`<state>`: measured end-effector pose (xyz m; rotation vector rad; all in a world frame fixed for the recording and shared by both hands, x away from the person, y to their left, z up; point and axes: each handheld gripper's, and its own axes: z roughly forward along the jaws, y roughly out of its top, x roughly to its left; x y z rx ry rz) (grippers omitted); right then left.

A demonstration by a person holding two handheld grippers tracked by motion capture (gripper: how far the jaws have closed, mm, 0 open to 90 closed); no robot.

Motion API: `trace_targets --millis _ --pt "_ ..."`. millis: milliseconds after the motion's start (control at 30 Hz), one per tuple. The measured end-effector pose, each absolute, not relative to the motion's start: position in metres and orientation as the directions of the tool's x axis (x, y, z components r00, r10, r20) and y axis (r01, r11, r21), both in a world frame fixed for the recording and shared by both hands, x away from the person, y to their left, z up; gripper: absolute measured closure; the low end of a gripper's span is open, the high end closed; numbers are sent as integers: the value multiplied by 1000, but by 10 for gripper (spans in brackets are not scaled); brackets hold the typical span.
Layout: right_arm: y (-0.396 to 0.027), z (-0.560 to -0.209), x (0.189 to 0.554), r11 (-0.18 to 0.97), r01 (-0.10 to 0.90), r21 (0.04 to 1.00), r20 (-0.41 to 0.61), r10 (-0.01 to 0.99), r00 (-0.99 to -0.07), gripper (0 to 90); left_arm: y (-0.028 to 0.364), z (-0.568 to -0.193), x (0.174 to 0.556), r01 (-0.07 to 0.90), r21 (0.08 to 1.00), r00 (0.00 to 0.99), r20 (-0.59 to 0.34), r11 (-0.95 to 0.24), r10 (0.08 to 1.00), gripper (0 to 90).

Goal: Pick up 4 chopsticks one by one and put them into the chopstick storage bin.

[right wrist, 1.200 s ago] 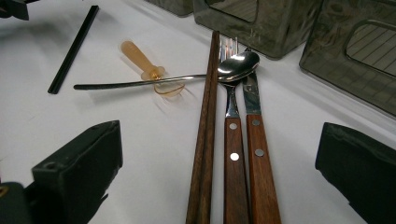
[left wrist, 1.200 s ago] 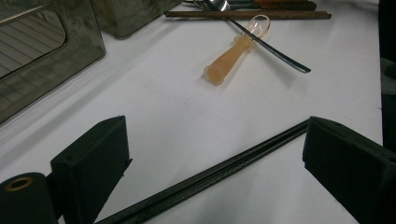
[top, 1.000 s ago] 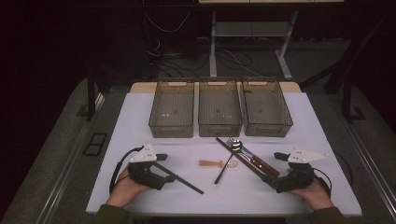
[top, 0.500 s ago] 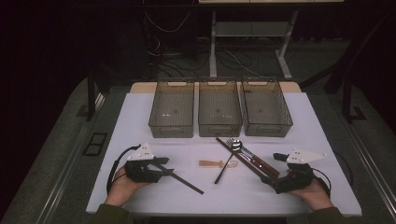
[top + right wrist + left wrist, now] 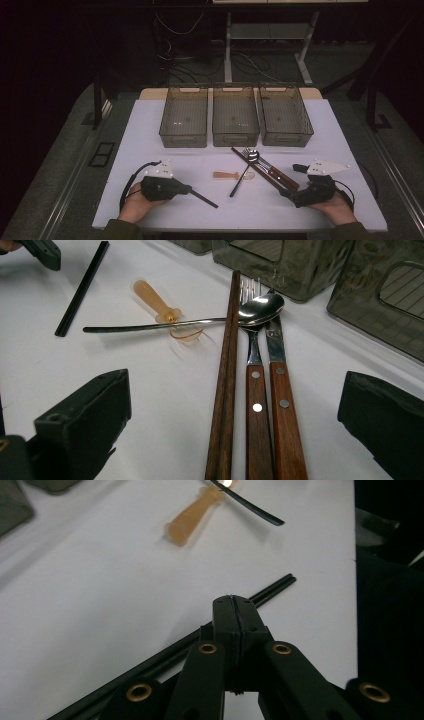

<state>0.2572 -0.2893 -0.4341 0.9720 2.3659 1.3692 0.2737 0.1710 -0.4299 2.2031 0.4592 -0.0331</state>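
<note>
Left gripper view: left gripper [image 5: 232, 602] just closed, jaws now pressed flat together, nothing visibly between the pads. Black chopsticks [image 5: 272, 587] lying on white table [image 5: 150, 130] right under the jaws, running from near left to far right; pinched or merely passed over, cannot tell. Reads as a grab attempt on that pair, possibly too high. Likely needs reopening, lowering and closing again. High view: same pair poking out right of the left gripper tip, near the near table edge. Right gripper [image 5: 235, 390] spread wide, empty, near right, aimed at brown chopsticks [image 5: 225, 390], fork [image 5: 252, 365], knife [image 5: 280, 390], spoon [image 5: 260, 305]. Three bins [image 5: 235, 120] along the far side, looking empty.
</note>
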Motion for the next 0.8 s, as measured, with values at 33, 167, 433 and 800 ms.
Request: trace_targets --millis 33,167,433,800 --pt "-289 -434 257 340 426 838 118 650 -751 9 169 -430 273 332 755 934 -181 -565 307 890" --pt "-289 -434 257 342 426 837 117 650 -751 9 159 -431 271 317 754 943 -184 -576 279 890" --pt "-289 -434 257 342 423 839 113 651 -751 9 137 -436 270 290 737 955 -181 -611 235 890" --pt "-288 -435 257 346 427 835 114 652 -750 9 117 -443 266 258 712 966 -164 -653 202 890"
